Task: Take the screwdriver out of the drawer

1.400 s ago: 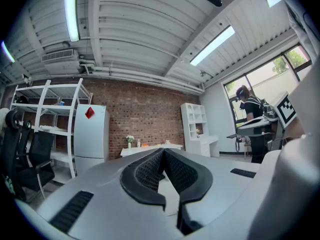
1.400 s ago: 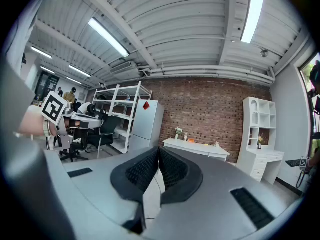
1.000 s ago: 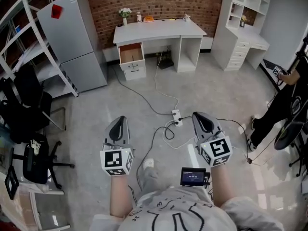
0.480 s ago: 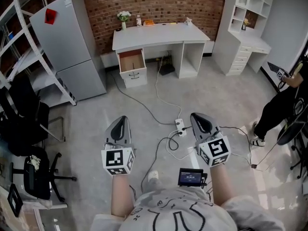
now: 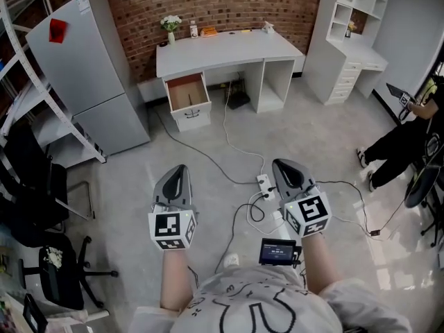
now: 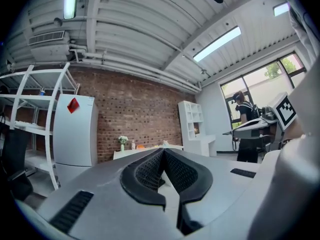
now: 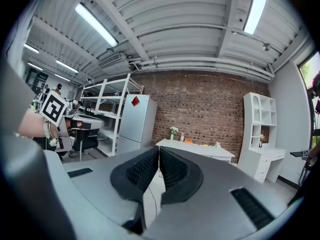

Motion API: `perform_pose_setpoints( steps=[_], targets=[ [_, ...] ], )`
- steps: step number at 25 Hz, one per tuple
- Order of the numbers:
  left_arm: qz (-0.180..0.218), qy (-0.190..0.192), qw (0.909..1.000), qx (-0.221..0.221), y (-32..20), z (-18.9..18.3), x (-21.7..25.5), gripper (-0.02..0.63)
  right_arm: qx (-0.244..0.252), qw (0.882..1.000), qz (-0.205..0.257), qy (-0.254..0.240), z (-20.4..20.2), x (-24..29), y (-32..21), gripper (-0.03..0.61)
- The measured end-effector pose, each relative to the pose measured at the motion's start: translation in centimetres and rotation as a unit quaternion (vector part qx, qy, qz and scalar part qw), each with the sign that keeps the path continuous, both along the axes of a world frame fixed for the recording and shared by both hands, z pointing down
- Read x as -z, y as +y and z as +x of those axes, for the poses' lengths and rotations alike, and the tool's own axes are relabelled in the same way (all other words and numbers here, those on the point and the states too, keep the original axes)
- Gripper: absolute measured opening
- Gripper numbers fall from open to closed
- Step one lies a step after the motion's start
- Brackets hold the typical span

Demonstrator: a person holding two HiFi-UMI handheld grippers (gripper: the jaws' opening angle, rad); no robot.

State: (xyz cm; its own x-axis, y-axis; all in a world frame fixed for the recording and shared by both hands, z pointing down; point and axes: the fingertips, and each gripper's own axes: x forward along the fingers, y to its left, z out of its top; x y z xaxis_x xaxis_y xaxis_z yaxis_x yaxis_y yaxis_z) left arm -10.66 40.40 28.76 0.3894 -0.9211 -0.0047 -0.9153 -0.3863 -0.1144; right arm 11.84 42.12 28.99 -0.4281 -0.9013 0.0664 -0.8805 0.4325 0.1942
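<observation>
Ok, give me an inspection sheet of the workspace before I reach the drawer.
Surface: grey concrete floor; white desk against the brick wall.
Job's things: desk drawer pulled open, brown inside; screwdriver not visible from here.
Clutter: flower vase and small items on the desk top.
Grippers: left gripper shut, empty; right gripper shut, empty.
Cables: power strip and loose cords on the floor ahead.
Surroundings: grey fridge, white shelf unit, black office chairs, a person at right.

The left hand-held gripper [image 5: 178, 171] and the right hand-held gripper [image 5: 283, 166] have advanced toward the bench [image 5: 229, 45]. The floor power strip [image 5: 263, 182] now lies nearer them.
</observation>
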Motion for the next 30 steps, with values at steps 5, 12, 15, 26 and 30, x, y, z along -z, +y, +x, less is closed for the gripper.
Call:
perform_pose_setpoints(
  steps=[5, 12, 15, 26, 30],
  targets=[
    [-0.006, 0.0, 0.9999, -0.011, -2.7, -1.1, -0.5, 0.012, -0.01, 1.0, -0.006, 0.008, -0.9, -0.6, -1.7, 0.02],
    [-0.018, 0.005, 0.9997, -0.015, -5.4, -1.2, -1.8, 0.012, -0.043, 0.999, -0.021, -0.008, 1.4, -1.5, -4.0, 0.02],
    [-0.023, 0.008, 0.9997, -0.005, -6.8, -1.9, -2.4, 0.012, -0.039, 0.999, -0.02, -0.006, 1.2, -1.9, -5.5, 0.02],
    [-0.02, 0.012, 0.9993, 0.029, -15.6, -2.2, -2.5, 0.012, -0.011, 1.0, -0.013, -0.006, 1.2, -2.0, -15.2, 0.02],
    [-0.027, 0.005, 0.9991, 0.033, -19.6, -1.8, -3.0, 0.012, -0.008, 1.0, -0.018, -0.012, 1.7, -2.5, -19.6, 0.02]
  ],
)
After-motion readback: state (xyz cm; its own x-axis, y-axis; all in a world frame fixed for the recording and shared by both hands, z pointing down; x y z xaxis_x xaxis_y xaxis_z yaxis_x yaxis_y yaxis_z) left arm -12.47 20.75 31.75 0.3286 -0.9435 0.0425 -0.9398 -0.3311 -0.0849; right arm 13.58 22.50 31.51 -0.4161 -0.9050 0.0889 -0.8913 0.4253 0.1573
